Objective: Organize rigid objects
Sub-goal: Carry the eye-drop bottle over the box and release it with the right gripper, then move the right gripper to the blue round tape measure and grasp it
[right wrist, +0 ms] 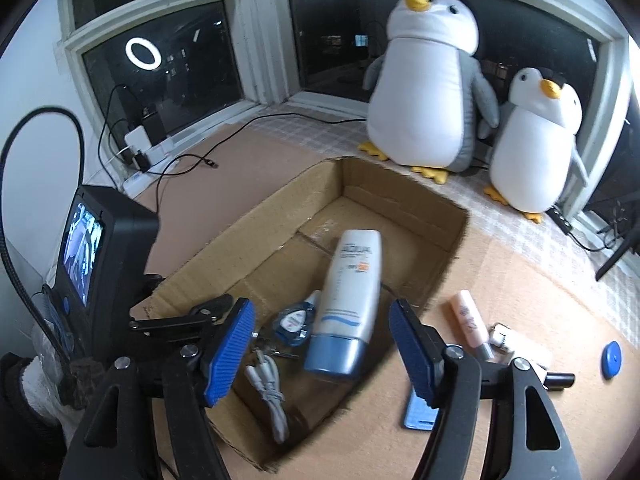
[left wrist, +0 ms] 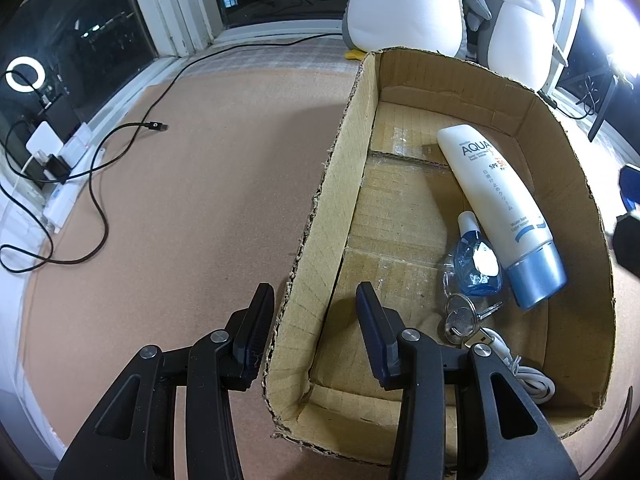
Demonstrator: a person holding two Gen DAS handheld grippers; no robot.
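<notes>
Left gripper clamped on cardboard box wall, right gripper jaws apart, empty, sunscreen tube at twelve o'clock inside box.

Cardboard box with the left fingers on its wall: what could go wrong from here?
1. The left gripper pinches the near wall of the brown cardboard box; a pull could drag or tilt it and shift the white sunscreen tube with the blue cap.
2. The right gripper stands open above that tube, so descending may knock it.
3. The pink tube and blue round cap lie loose beside the box; a sweep could scatter them.
</notes>
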